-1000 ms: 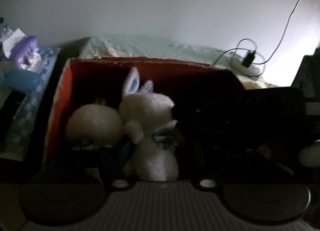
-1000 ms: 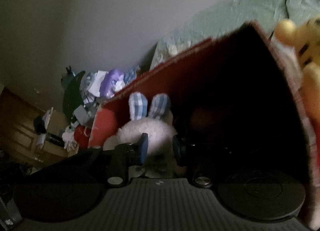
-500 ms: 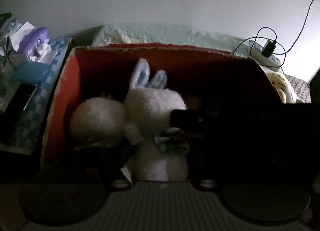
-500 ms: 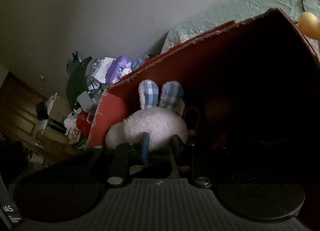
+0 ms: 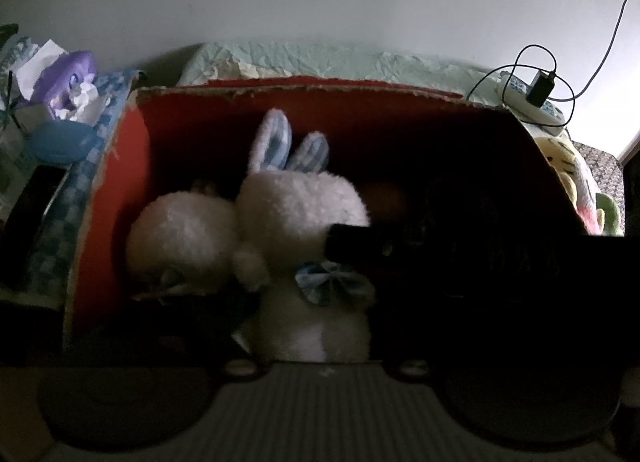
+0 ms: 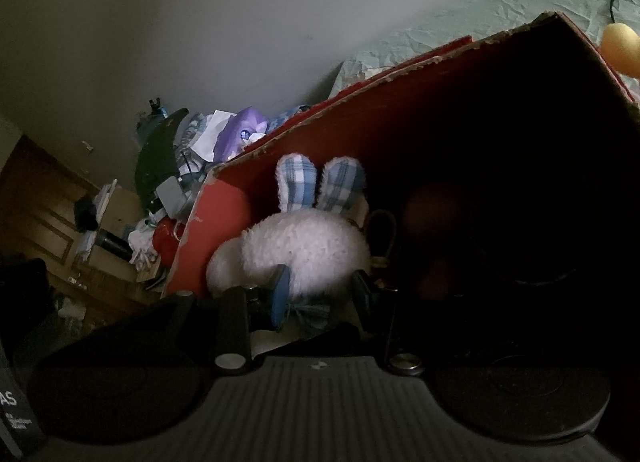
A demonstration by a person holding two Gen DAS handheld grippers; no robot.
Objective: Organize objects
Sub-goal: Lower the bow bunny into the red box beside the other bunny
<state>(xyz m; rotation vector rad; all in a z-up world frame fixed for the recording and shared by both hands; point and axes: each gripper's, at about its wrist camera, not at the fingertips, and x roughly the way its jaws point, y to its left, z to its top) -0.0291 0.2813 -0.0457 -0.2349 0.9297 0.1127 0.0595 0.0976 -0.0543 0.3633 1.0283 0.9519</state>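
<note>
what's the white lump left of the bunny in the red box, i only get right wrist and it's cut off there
Observer: A round white plush ball, leaning against the fluffy white plush bunny inside the red cardboard box.
Operator: and the yellow blob at my top right
Observer: A pale yellow plush toy with dark face markings, lying just outside the box's right wall.
Operator: anything on the bed behind the box
Observer: A white power strip with a black charger plugged in, on the pale green bedspread past the box's right rear corner.
</note>
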